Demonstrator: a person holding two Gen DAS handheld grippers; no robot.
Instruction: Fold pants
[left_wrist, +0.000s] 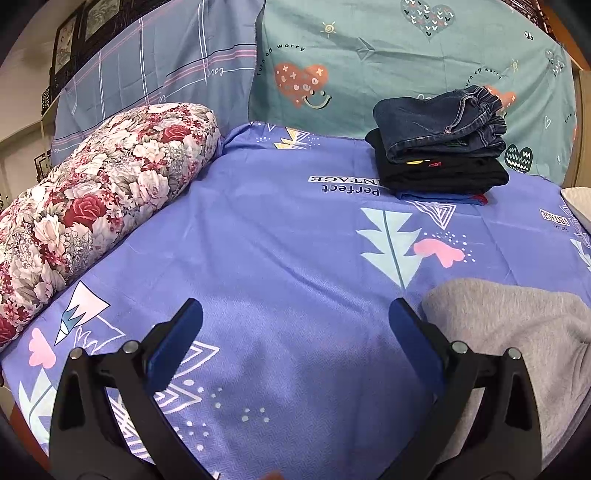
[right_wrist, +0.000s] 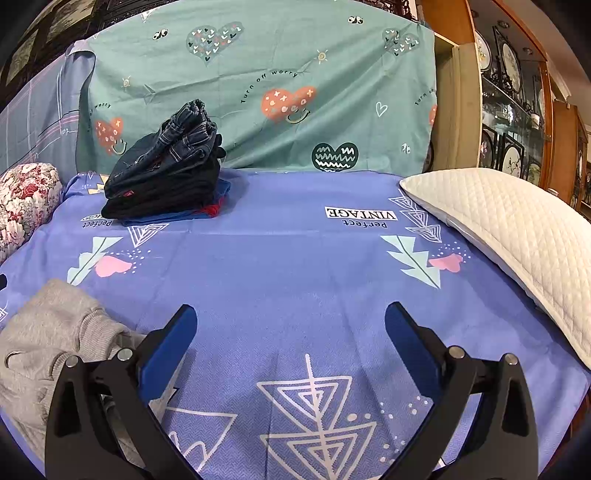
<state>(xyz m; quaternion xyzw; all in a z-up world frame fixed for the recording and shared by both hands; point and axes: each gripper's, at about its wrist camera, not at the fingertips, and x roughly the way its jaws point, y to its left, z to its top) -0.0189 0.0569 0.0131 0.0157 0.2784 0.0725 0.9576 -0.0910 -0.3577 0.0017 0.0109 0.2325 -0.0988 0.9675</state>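
The left gripper (left_wrist: 295, 317) and the right gripper (right_wrist: 290, 321) were both held wide apart and empty over the purple sheet (left_wrist: 280, 236). The grey pants (left_wrist: 517, 332) were seen crumpled between them. Only the right view showed the white pillow (right_wrist: 517, 236); the floral bolster (left_wrist: 96, 199) was shown fully only in the left.

One loose grey knit pair of pants (left_wrist: 517, 332) lies on one purple printed bed sheet (left_wrist: 295, 258). One stack of folded garments (left_wrist: 439, 147) holds at least three pieces. One floral rolled quilt (left_wrist: 92, 195), one white quilted pillow (right_wrist: 517, 236), two hanging sheets behind.
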